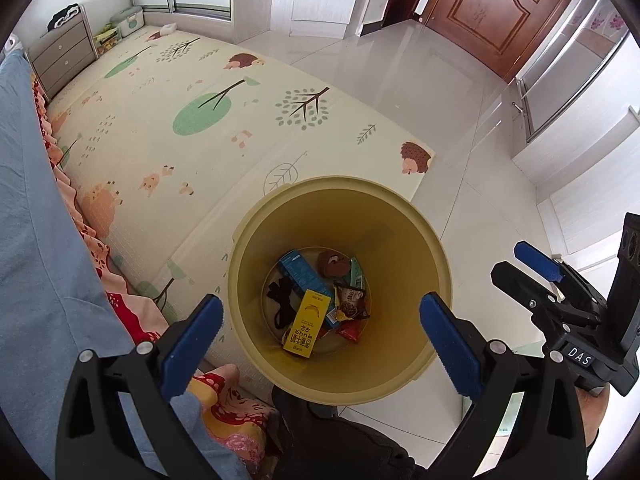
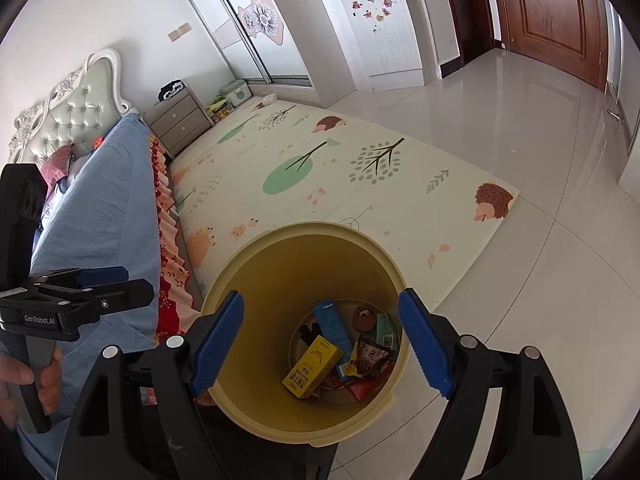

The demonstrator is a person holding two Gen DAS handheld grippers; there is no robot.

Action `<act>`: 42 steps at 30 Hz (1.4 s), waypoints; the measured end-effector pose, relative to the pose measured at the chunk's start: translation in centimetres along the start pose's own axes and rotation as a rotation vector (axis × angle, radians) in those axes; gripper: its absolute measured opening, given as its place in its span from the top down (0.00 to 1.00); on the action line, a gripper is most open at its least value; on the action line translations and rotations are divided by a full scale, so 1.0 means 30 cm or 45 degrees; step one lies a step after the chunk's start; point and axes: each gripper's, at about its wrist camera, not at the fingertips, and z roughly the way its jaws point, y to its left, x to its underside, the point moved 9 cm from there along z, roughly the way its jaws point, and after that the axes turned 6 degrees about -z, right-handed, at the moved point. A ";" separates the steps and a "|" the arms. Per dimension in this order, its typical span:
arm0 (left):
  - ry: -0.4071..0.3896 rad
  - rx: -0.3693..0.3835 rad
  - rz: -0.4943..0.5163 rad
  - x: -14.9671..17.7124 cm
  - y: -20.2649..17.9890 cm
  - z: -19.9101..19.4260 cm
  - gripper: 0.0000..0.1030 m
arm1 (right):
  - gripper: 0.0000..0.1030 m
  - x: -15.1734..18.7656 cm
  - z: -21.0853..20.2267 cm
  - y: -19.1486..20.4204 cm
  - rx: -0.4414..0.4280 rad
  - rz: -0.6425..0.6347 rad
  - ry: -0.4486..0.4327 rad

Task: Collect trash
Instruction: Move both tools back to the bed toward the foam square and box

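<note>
A yellow trash bin (image 1: 404, 256) stands on the floor at the play mat's corner; it also shows in the right wrist view (image 2: 256, 280). Inside lie a yellow carton (image 1: 307, 328), a blue carton (image 1: 298, 270), snack wrappers (image 1: 350, 306) and a brown item (image 1: 332, 264); the yellow carton also shows in the right wrist view (image 2: 312, 366). My left gripper (image 1: 320, 336) is open and empty above the bin. My right gripper (image 2: 322, 338) is open and empty above the bin too. In the left wrist view the right gripper (image 1: 524, 260) appears at the right edge.
A patterned play mat (image 1: 208, 120) covers the floor beside a bed with a blue sheet (image 2: 104, 200). A grey nightstand (image 2: 180, 124) and storage boxes (image 2: 236, 94) stand at the far end. Glossy tile floor (image 2: 520, 128) leads to a brown door (image 2: 556, 12).
</note>
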 end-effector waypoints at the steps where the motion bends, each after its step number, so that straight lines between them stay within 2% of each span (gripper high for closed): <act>1: -0.010 0.006 -0.004 -0.001 -0.002 -0.009 0.04 | 0.25 -0.003 -0.008 0.005 0.000 -0.004 -0.002; 9: -0.117 0.067 -0.038 -0.031 -0.009 -0.138 0.04 | 0.25 -0.073 -0.101 0.060 0.001 -0.045 -0.060; 15: -0.322 0.037 -0.124 -0.039 0.123 -0.370 0.04 | 0.25 -0.196 -0.205 0.239 -0.066 -0.164 -0.164; 19: -0.437 -0.066 -0.177 0.019 0.295 -0.545 0.04 | 0.25 -0.241 -0.241 0.469 -0.190 -0.306 -0.198; 24: -0.545 -0.236 -0.278 0.142 0.570 -0.772 0.04 | 0.25 -0.255 -0.265 0.845 -0.384 -0.514 -0.211; 32: -0.690 -0.433 -0.527 0.402 0.999 -1.116 0.04 | 0.25 -0.164 -0.284 1.451 -0.678 -0.801 -0.164; 36: -0.727 -0.501 -0.664 0.538 1.191 -1.230 0.04 | 0.25 -0.109 -0.276 1.685 -0.777 -0.884 -0.140; 42: -0.777 -0.573 -0.838 0.707 1.442 -1.334 0.04 | 0.25 -0.044 -0.241 1.947 -0.865 -0.951 -0.087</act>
